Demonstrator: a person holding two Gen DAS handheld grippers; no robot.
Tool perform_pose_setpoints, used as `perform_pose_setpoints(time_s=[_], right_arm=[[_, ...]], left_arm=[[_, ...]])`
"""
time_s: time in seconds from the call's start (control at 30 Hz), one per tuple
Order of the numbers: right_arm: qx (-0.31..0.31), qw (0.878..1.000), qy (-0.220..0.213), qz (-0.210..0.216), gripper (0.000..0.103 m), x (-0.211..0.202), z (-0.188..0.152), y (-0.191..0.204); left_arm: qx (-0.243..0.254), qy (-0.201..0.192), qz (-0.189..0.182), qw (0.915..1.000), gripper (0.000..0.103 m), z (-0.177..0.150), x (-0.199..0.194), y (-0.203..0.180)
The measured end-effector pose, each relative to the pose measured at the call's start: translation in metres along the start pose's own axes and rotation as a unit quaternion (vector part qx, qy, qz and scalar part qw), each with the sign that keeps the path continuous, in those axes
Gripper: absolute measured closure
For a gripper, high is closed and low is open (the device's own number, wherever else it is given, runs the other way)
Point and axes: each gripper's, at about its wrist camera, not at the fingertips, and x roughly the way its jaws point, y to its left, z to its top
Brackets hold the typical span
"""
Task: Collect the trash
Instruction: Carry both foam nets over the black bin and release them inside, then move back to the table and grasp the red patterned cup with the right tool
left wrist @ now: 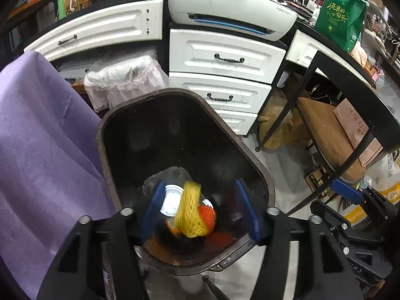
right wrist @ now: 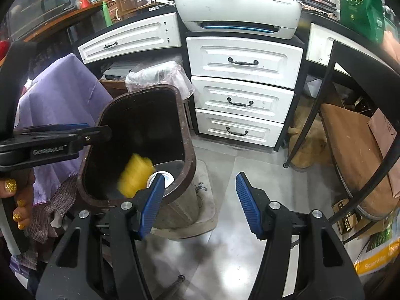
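A brown trash bin [left wrist: 257,167] stands on the floor with its mouth open. My left gripper [left wrist: 201,208] is open right above it, jaws wide apart. A yellow foam net [left wrist: 190,208] is blurred between the jaws, inside the bin and free of both fingers. Under it lie an orange net [left wrist: 208,216] and a white lid [left wrist: 171,200]. In the right wrist view the bin [right wrist: 190,155] is at left with the yellow net [right wrist: 135,175] inside. My right gripper [right wrist: 200,205] is open and empty over the floor beside the bin. The left gripper [right wrist: 100,131] shows above the bin.
White drawers [right wrist: 240,100] and a white printer [right wrist: 240,12] stand behind the bin. A purple cloth [left wrist: 45,150] hangs at left. A second bin with a pink liner [left wrist: 125,80] is behind. A black-framed chair [right wrist: 355,155] and bags are at right.
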Motion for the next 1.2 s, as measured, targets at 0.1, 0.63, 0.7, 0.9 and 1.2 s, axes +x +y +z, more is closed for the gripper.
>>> perform_pose_setpoints(time_s=[0.1,0.63,0.7,0.9,1.2], right_arm=[[0.002,1.000,-0.004,-0.002,0.043,-0.003,0.002,-0.001],[-0.003,0.998,-0.026,0.057,0.034,-0.025,0.030,0.032],[-0.010,0.997,-0.035,0.069,0.034,-0.030,0.035,0.043],[-0.053,0.991,-0.056,0.108,0.034,-0.048,0.047,0.086],[-0.130,0.973,-0.063,0.182,0.034,-0.067,0.059,0.167]], left_arm=[[0.007,-0.009,0.008,0.9999,0.033,-0.001,-0.008,-0.001],[0.009,-0.121,0.020,0.9925,0.014,-0.024,-0.121,0.005],[0.008,-0.132,0.026,0.9909,0.012,-0.027,-0.137,0.012],[-0.006,-0.155,0.058,0.9862,0.012,-0.038,-0.174,0.041],[-0.042,-0.164,0.134,0.9765,0.011,-0.071,-0.222,0.101]])
